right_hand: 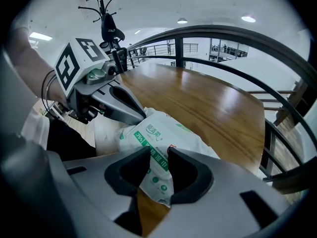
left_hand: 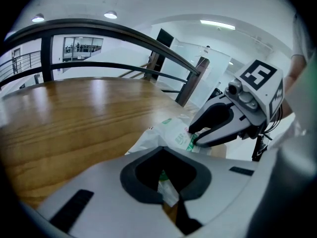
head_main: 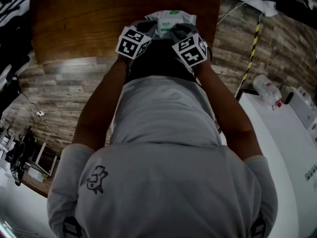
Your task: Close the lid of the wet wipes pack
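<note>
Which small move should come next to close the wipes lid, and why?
Probably hold with the left tongs, then slide the right tongs along the wet wipes pack to press the lid flat. Both tongs grip the pack on the table, with its printed top between the right jaws; the lid's seal is not visible.

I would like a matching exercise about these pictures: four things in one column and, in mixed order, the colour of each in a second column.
Things:
1. wet wipes pack
2. table
3. marker cube
4. railing

Colours:
a. brown wood
b. dark all over
c. white with green print
d. black and white squares

Pairs: 1-c; 2-a; 3-d; 4-b
</note>
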A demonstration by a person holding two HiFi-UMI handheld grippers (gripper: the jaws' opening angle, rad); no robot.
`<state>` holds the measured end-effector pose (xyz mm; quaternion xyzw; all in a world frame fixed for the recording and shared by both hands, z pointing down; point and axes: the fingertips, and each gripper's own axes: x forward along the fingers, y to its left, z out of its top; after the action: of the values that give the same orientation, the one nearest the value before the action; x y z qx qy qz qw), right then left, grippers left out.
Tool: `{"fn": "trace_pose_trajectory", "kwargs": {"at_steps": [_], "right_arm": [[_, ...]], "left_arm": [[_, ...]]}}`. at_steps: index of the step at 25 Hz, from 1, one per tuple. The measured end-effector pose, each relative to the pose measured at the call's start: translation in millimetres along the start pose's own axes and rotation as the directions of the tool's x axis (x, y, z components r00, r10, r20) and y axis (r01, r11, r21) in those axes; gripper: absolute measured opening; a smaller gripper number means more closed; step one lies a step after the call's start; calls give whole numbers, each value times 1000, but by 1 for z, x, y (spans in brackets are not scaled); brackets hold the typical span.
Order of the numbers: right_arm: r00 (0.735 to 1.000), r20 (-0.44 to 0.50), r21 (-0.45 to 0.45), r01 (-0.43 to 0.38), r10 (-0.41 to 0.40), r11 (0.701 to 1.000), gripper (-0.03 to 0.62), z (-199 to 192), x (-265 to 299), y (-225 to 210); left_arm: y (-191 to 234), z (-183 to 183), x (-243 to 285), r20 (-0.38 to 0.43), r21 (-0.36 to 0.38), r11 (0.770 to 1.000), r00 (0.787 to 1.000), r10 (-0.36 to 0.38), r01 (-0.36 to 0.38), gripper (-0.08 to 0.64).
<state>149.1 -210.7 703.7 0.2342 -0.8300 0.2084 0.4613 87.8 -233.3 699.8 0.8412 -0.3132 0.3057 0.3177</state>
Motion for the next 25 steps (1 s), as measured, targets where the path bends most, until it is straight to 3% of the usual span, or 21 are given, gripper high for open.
{"fn": "trace_pose_trajectory", "kwargs": {"at_steps": [9, 16, 20, 25], "right_arm": [[997, 67, 24, -28, 26, 999, 124, 3, -7, 0], [993, 71, -8, -97, 97, 995, 105, 2, -8, -1], [988, 61, -71, -140, 145, 988, 93, 2, -10, 0], [988, 58, -105, -134, 141, 985, 91, 6, -18, -4]], "left_arm": [[-2, -1, -1, 2, 3, 1000, 1000, 12, -12, 14], [-1, -3, 0, 2, 55, 998, 1000, 30, -30, 14], [-1, -3, -2, -11, 99, 994, 999, 43, -42, 14], [-3, 6, -9, 5, 118, 992, 999, 37, -38, 14]]}}
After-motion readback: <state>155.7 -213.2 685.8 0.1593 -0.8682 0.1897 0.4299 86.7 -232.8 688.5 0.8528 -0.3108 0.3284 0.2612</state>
